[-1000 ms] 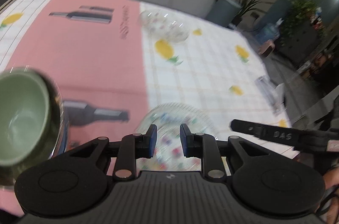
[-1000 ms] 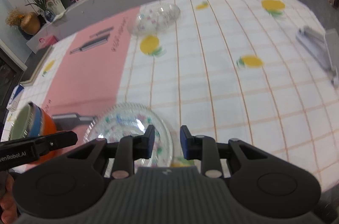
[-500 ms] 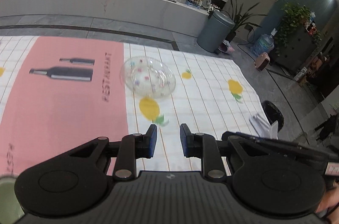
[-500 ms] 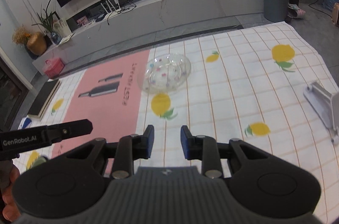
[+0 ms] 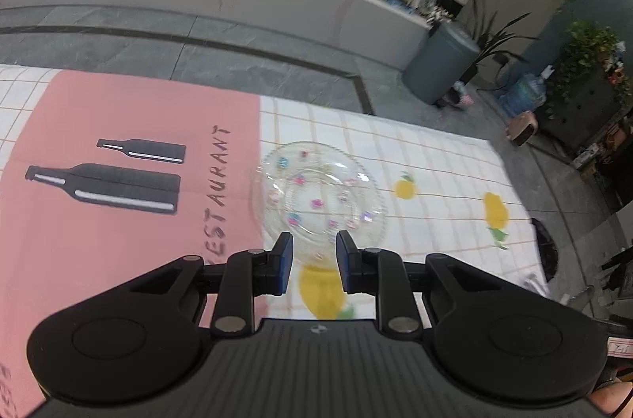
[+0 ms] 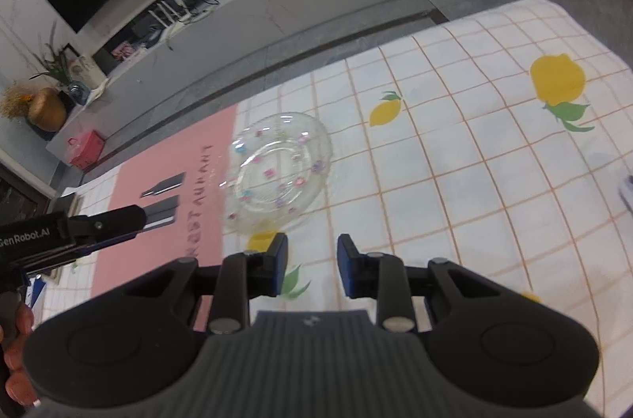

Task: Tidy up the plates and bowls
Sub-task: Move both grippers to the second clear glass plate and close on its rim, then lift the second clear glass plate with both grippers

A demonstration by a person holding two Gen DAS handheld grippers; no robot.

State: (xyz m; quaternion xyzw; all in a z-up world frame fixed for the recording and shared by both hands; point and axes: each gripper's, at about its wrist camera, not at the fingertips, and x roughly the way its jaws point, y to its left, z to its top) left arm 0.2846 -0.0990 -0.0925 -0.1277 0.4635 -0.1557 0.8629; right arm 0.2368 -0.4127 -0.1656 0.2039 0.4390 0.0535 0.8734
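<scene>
**Both grippers over the cloth, clear plate ahead**

On the left of the spread lies the pink panel of the floor cloth (image 5: 118, 125), printed with two black bottles (image 5: 107, 182) and the word RESTAURANT. The black left gripper (image 5: 313, 261) hangs above the cloth with its blue-padded fingers (image 5: 285, 261) parted and nothing between them. Just beyond its tips sits the clear glass plate with small coloured flower dots (image 5: 318, 198), flat on the cloth where the pink panel meets the white checked cloth with yellow lemons (image 5: 435, 157). In the right wrist view the same plate (image 6: 277, 173) lies ahead and a little left of the black right gripper (image 6: 311, 265), whose fingers (image 6: 347, 267) also stand apart and empty. The left gripper's arm shows at that view's left edge, near but apart from the plate. Farther right, a grey round bin (image 5: 441, 64) stands on the floor beside a potted plant (image 5: 498, 34).
</scene>
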